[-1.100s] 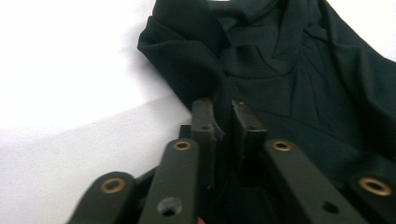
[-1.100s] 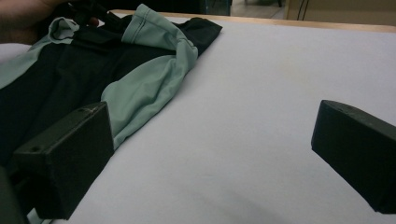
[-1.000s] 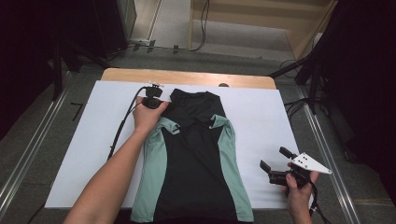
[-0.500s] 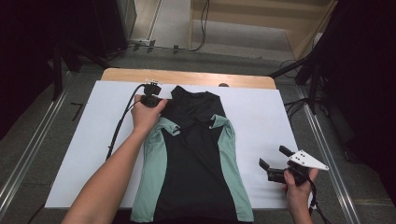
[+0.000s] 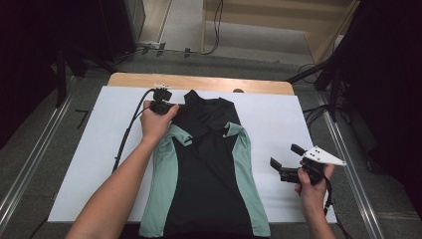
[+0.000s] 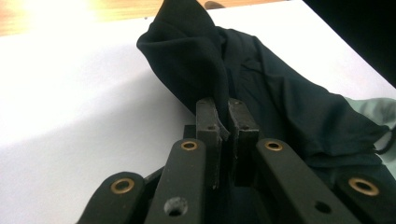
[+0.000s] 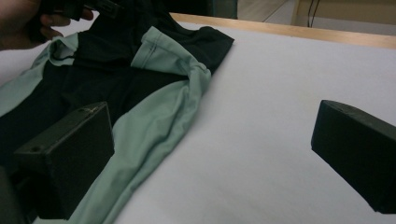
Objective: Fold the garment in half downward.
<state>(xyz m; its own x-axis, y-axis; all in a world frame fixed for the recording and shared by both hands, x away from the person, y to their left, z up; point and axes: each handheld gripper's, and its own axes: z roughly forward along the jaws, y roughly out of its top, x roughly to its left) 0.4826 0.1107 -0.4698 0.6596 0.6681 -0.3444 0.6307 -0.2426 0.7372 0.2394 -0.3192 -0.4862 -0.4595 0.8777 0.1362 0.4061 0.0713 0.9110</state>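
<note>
Shirt (image 5: pixel 206 174), black with pale green side panels, lies flat on the white sheet (image 5: pixel 89 149) that covers the bench (image 5: pixel 199 82); its collar points to the far edge and its hem reaches the near edge in the high view. I see both short sleeves folded inward over the chest, the green cuffs lying on the black front.

Left gripper (image 5: pixel 161 102), held in my left hand (image 5: pixel 155 122), sits at the shirt's left shoulder, just beside the collar. In the left gripper view its jaws stand nearly together, pinched on a fold of the black fabric (image 6: pixel 205 70), which rises in a peak beyond the tips; a thin edge of cloth shows in the slit between them. A black cable (image 5: pixel 130 127) trails from this gripper across the sheet toward the near left.

Right gripper (image 5: pixel 288 160), held in my right hand (image 5: pixel 311 186), is off the shirt, above bare sheet to the right of the green side panel (image 5: pixel 246 179). Its jaws stand wide apart with nothing between them; the right gripper view shows only white sheet in the gap, with the green edge of the shirt (image 7: pixel 154 135) beside the left jaw. A grey three-cornered plate (image 5: pixel 323 155) tops this gripper.
</note>
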